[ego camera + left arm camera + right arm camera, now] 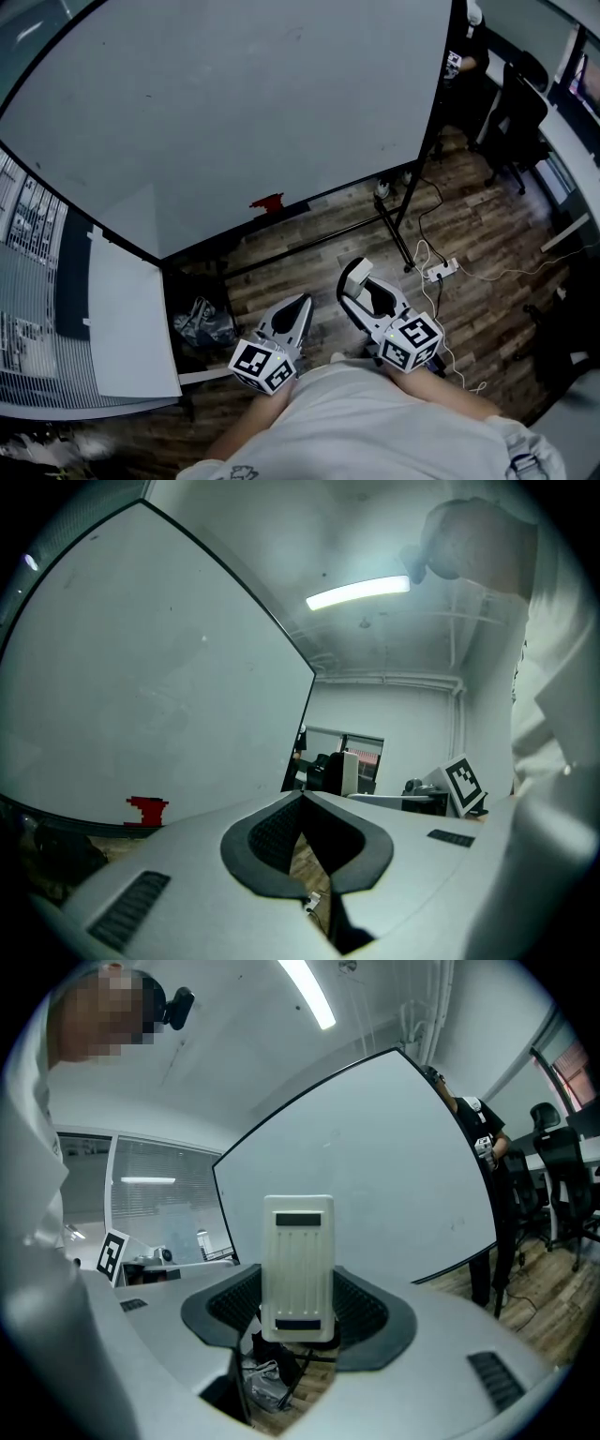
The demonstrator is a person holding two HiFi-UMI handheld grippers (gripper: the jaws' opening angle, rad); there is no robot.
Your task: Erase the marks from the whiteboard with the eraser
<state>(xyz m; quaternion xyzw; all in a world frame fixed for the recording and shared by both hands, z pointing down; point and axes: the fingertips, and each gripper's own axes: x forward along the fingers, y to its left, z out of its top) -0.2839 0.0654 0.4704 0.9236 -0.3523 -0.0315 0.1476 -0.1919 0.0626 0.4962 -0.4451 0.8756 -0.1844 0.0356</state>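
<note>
Right gripper jaws clamp the eraser, long axis upright along the jaws, facing the whiteboard ahead, far and apart; left gripper jaws closed, empty.

We saw a wooden floor of dark planks. A white power strip lay on it, with a white cord trailing off to the right. A crumpled plastic bag sat in shadow at the left, just beside a flat white panel, and slatted blinds ran along the left edge. At the upper right a person in dark clothing stood near a black office chair and a white desk. Overhead, a ceiling light strip glowed.
</note>
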